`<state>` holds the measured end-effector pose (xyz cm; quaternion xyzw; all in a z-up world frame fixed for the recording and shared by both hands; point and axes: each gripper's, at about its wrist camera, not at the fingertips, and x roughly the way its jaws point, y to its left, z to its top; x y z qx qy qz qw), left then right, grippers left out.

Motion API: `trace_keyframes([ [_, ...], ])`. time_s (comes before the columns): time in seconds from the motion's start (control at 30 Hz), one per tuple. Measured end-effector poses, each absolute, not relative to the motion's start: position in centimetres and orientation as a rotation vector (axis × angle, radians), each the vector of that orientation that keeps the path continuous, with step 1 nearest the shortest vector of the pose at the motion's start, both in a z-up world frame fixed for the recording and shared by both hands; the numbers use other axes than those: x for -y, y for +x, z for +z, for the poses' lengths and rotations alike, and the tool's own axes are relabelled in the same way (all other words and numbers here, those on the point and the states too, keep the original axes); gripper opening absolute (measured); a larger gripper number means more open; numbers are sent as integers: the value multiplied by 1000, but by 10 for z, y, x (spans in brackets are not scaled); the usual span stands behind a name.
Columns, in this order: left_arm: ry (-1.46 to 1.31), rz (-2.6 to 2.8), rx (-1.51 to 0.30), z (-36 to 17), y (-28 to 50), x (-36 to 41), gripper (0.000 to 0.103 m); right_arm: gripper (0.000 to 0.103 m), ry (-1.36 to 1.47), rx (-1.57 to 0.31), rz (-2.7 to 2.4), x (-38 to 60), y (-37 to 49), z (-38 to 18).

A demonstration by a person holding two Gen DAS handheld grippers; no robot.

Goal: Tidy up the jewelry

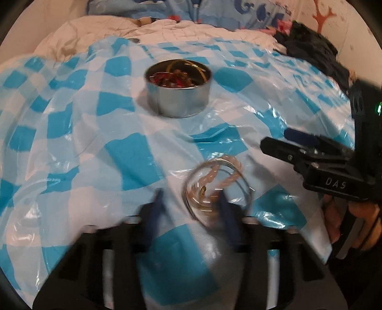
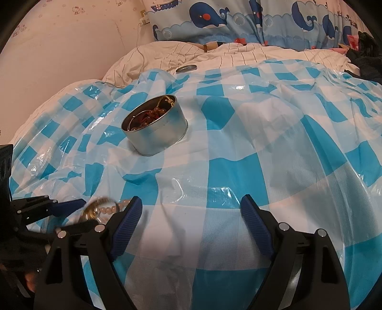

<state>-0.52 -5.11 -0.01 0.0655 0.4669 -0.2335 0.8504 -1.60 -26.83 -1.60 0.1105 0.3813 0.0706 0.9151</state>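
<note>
Bracelets [image 1: 216, 186] btwn left tool [image 1: 191, 209] fingers, blurred

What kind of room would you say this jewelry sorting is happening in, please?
Most likely a bedroom: the work surface is a bed with a white quilt, whale-print pillows lie against the wall, and a blue checked plastic sheet covers the bedding.

round open metal tin [image 1: 178, 93] holding red beads; blurred pink bead-and-wire bracelets [image 1: 216, 183] nearby

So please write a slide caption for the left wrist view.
Open left gripper reaches bangles on checked sheet; tin beyond.
</note>
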Motion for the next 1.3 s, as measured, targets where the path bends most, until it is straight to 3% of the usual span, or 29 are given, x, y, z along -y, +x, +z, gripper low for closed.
trace_keyframes([
  [0.1, 103, -495, -965, 5, -6, 39, 10, 81, 227, -785, 145, 268, -16, -16],
  [0.27, 153, -458, -902, 13, -6, 39, 8, 81, 221, -786, 143, 268, -15, -17],
  [0.33, 172, -434, -871, 16, -2, 41, 13, 82, 221, -788, 143, 267, -15, -17],
  [0.4, 157, -447, -848, 20, 2, 42, 34, 82, 215, -788, 143, 267, -15, -19],
  [0.43, 151, -447, -836, 21, 4, 44, 38, 82, 214, -789, 143, 267, -15, -20],
  [0.57, 180, -461, -843, 13, 15, 58, 39, 82, 212, -789, 145, 267, -15, -19],
  [0.63, 202, -482, -902, 1, 22, 65, 12, 82, 204, -788, 148, 264, -15, -19],
  [0.7, 192, -500, -926, -3, 24, 67, 3, 82, 185, -786, 154, 262, -17, -19],
  [1.13, -145, -521, -824, 52, 19, -5, 3, 83, -28, -745, 327, 206, -19, -4],
  [1.2, -170, -500, -811, 56, 20, -13, 3, 96, -78, -740, 367, 189, -15, 0],
  [1.23, -175, -497, -812, 56, 21, -14, 3, 96, -113, -749, 364, 181, -12, -1],
  [1.27, -177, -494, -813, 56, 21, -14, 3, 94, -157, -781, 379, 172, -7, -5],
  [1.3, -171, -491, -816, 55, 21, -13, 3, 68, -178, -806, 398, 166, -5, -10],
])
